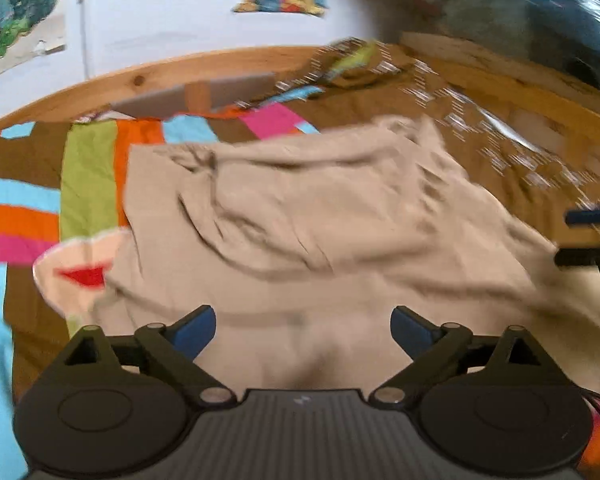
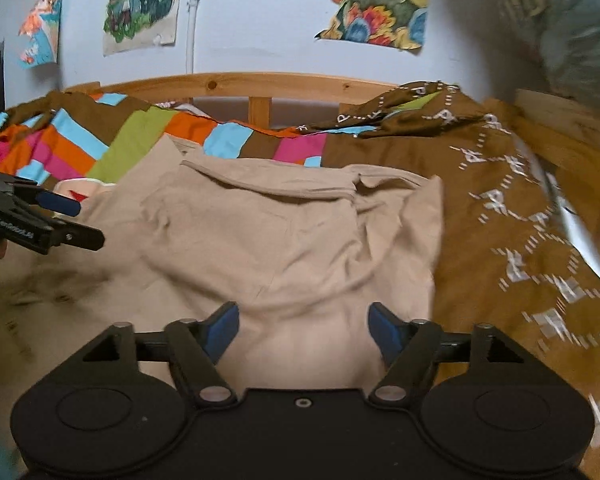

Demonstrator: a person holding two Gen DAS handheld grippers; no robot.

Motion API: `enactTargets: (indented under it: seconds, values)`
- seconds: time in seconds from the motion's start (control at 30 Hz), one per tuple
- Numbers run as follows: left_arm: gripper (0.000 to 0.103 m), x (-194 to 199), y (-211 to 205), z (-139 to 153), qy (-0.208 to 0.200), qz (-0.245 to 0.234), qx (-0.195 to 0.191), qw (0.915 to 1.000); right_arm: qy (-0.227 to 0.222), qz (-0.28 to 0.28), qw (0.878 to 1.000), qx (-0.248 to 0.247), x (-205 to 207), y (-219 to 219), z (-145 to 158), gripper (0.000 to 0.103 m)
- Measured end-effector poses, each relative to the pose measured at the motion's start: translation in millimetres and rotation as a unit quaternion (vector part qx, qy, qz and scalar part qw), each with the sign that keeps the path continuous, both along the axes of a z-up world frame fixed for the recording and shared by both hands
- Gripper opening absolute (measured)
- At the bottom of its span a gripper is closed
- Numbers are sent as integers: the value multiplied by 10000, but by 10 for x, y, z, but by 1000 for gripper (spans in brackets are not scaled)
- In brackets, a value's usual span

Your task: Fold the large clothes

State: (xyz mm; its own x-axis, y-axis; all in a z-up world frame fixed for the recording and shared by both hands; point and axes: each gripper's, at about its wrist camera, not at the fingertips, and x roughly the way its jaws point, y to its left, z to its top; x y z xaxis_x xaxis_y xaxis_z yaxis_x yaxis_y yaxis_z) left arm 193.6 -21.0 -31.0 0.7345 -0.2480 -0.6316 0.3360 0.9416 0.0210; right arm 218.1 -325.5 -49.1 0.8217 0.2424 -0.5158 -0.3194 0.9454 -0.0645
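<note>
Both grippers stand spread wide, holding nothing — the left gripper [image 1: 303, 330] and right gripper [image 2: 303, 330] hover over the beige garment [image 2: 284, 232], which lies rumpled ahead of their fingers on the bed's patchwork cover [image 2: 136, 140]. Only the right view shows the brown lettered cover [image 2: 512, 216] sharply; its writing is unreadable.
</note>
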Motion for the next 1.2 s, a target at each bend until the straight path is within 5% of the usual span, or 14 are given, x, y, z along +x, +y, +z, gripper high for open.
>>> enactTargets:
  seconds: [0.27, 0.43, 0.73, 0.83, 0.97, 1.2]
  values:
    - [102, -1003, -88, -206, 230, -434, 488, 9976, 192, 14, 9997, 151, -1096, 20, 52, 102]
    - [102, -1273, -198, -359, 201, -448, 841, 9953, 306, 726, 9952, -588, -1467, 253, -56, 102]
    - [102, -1252, -552, -456, -27, -882, 1379, 9865, 524, 1322, 9727, -1833, -1409, 574, -612, 102]
    - [102, -1213, -630, -479, -10, -998, 1377, 9854, 524, 1391, 9736, -1735, -1347, 586, -672, 102]
    - [102, -1170, -721, -475, -58, -1174, 1357, 9838, -50, 1218, 9772, -1735, -1302, 567, -658, 102]
    - [102, -1059, -833, -519, -113, -1402, 1853, 9726, -445, 556, 9974, -60, -1113, 214, -355, 102]
